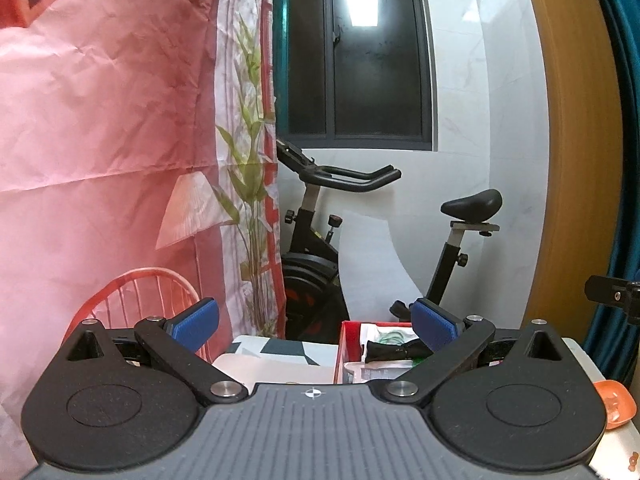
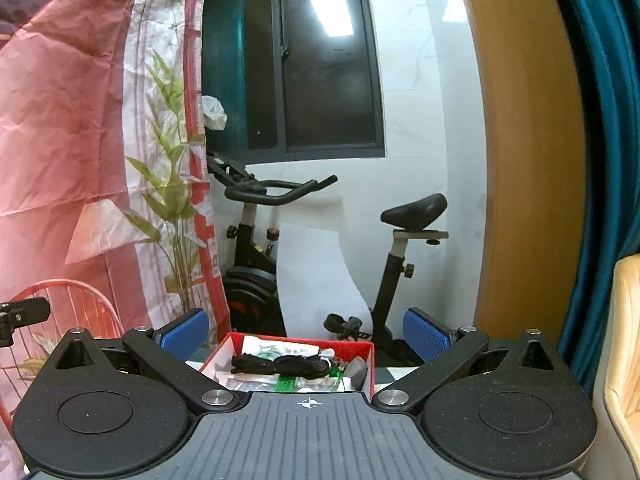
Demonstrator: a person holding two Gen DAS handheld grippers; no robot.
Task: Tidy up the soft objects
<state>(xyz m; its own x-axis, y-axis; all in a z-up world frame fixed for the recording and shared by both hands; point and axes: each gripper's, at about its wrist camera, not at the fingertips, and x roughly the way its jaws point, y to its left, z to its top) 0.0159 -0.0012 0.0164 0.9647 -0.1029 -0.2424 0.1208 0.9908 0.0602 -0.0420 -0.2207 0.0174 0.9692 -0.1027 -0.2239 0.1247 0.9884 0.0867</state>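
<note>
Two hand-held grippers fill the lower part of both wrist views, each spread wide with nothing between its blue pads. In the left wrist view, the left gripper stands released above a pale tray and a patterned table top at lower centre, with the red box just right of centre. In the right wrist view, the right gripper is likewise released, and the same red box sits squarely between its blue pads, low in the frame. Inside the box, a black soft fabric item lies across the middle, on top of green-tinted plastic items and white packets, with a grey object at the box's right end; what each of these is cannot be told. An orange dish shows at the lower right edge of the left view, and a cream cushion at the right edge of the right view. Farther back, a black exercise bike stands against a white marble-look wall, with a white sheet leaning in front of it. A pink printed backdrop showing a lamp, a chair and a leafy plant hangs at left. A dark window reflecting a ceiling light sits top centre, and a wooden panel and teal curtain close the right side.
</note>
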